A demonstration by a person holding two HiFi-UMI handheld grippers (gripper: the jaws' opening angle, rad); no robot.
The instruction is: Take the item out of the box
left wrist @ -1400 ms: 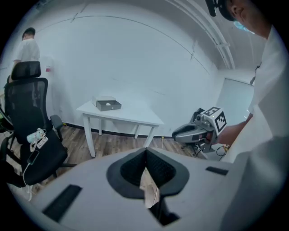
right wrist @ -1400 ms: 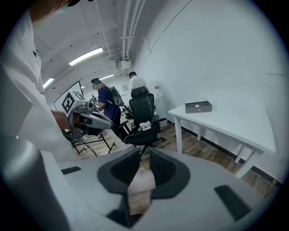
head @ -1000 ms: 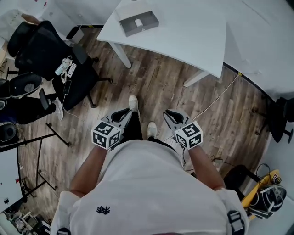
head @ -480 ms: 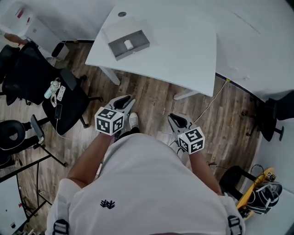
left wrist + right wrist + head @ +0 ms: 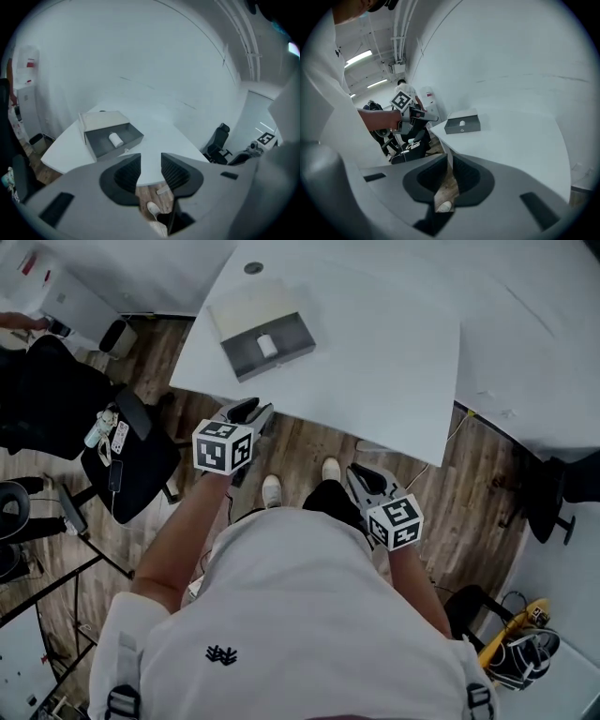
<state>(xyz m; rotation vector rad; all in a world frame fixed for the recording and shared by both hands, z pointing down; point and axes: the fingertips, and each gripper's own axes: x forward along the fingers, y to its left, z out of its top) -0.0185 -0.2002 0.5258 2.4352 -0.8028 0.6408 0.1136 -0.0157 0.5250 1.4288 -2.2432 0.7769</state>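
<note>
An open grey box point(image 5: 246, 354) with a pale lid folded back sits on the white table point(image 5: 375, 343), near its left corner. A small white roll-shaped item point(image 5: 268, 345) lies inside it. My left gripper point(image 5: 253, 410) hovers at the table's near edge, just short of the box. Its jaws are opening with nothing between them. In the left gripper view the box point(image 5: 101, 146) and item point(image 5: 115, 139) lie ahead beyond the left gripper point(image 5: 151, 158). My right gripper point(image 5: 360, 473) hangs lower over the floor, shut and empty. The right gripper view shows the box point(image 5: 464, 127) far off.
A black office chair point(image 5: 127, 460) carrying small devices stands left of me on the wood floor. Another dark chair point(image 5: 553, 493) is at the right. A round cable hole point(image 5: 253, 268) lies behind the box. A white cabinet point(image 5: 52, 292) stands at the far left.
I have stepped closer to the table. My left gripper rose and reached forward to the table's edge, and its jaws widened. The right gripper stayed low.
</note>
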